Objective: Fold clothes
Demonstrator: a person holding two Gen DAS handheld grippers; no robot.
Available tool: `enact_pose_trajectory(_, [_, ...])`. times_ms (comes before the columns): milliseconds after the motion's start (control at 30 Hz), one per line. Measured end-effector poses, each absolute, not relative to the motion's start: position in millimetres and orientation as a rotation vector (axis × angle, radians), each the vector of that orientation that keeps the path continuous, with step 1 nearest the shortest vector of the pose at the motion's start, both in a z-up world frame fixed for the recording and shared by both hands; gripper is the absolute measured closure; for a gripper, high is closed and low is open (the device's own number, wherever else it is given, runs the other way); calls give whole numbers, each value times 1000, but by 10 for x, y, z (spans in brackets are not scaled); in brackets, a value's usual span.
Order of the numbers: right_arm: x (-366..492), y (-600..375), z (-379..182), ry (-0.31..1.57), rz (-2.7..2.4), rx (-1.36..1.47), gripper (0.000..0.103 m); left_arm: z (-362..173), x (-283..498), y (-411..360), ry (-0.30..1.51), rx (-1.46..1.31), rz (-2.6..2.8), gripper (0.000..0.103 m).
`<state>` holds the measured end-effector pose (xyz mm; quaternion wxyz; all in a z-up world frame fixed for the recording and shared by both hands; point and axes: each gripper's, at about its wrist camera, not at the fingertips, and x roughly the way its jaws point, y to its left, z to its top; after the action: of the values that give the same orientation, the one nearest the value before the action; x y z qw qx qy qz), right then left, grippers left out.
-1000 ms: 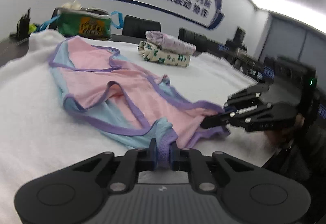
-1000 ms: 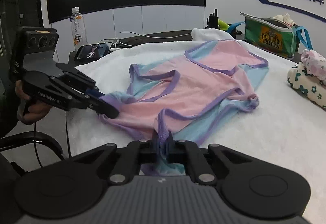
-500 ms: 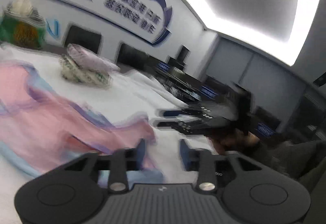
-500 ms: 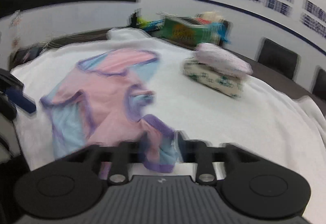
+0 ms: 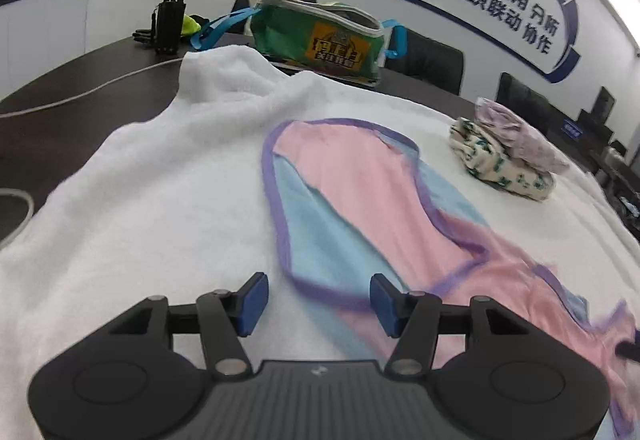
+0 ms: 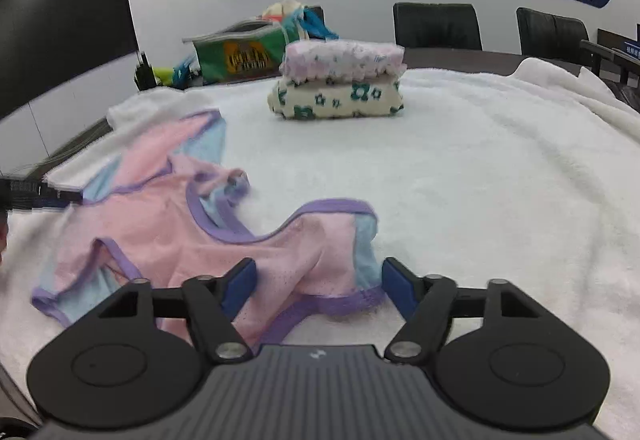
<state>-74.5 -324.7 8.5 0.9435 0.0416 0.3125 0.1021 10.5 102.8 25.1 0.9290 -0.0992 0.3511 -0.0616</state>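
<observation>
A pink and light-blue garment with purple trim (image 5: 360, 199) lies spread on a white towel (image 5: 160, 207). It also shows in the right wrist view (image 6: 180, 232), rumpled. My left gripper (image 5: 316, 300) is open and empty, just above the garment's purple-edged near corner. My right gripper (image 6: 316, 286) is open and empty, its jaws standing either side of the garment's near end. The left gripper's blurred tip (image 6: 36, 193) shows at the left edge of the right wrist view.
Two folded floral garments (image 6: 340, 83) are stacked on the towel (image 6: 480, 167) beyond the pink one; they also show in the left wrist view (image 5: 508, 155). A green bag (image 5: 316, 39) with blue straps, a black radio (image 5: 170, 21) and a white cable (image 5: 80, 91) sit on the dark table (image 5: 60, 111).
Both grippers were shut on the garment's purple trim one second ago. They have let go and opened wide. Both have swung to new positions, and the garment lies released on the towel.
</observation>
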Motion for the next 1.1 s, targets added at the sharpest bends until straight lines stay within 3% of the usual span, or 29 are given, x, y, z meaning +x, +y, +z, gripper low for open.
enact_pose_trajectory(33, [-711, -3178, 51, 646, 218, 66, 60, 253, 168, 993, 723, -199, -122, 56])
enact_pose_trajectory(67, [-719, -3112, 37, 647, 221, 32, 81, 239, 219, 931, 729, -195, -117, 86])
enact_pose_trajectory(100, [-730, -3046, 25, 648, 222, -3, 87, 221, 208, 882, 736, -196, -106, 103])
enact_pose_trajectory(133, [-742, -3004, 42, 652, 232, -32, 95, 227, 171, 871, 741, -207, -98, 103])
enact_pose_trajectory(167, [-754, -2964, 62, 655, 242, -59, 97, 240, 122, 870, 741, -226, -97, 103])
enact_pose_trajectory(533, [-27, -4024, 436, 686, -103, -101, 97, 154, -1160, 167, 763, -437, -322, 101])
enact_pose_trajectory(633, [160, -4173, 429, 711, -190, -91, 90, 305, -1295, 180, 699, -342, -387, 92])
enact_pose_trajectory(700, [-73, -4062, 522, 637, -120, -104, 64, 417, -1296, 344, 640, -271, -346, 71])
enact_pose_trajectory(733, [-195, -4004, 569, 599, -83, -110, 36, 464, -1269, 454, 612, -237, -307, 51])
enact_pose_trajectory(767, [-342, -3948, 588, 578, -29, -124, 22, 487, -1210, 543, 603, -207, -278, 42])
enact_pose_trajectory(900, [-822, -3771, 441, 599, 198, -129, 19, 473, -745, 680, 664, -116, -233, 41])
enact_pose_trajectory(1100, [-1120, -3793, 215, 650, 120, 68, 20, 254, -58, 497, 749, -64, -188, 44])
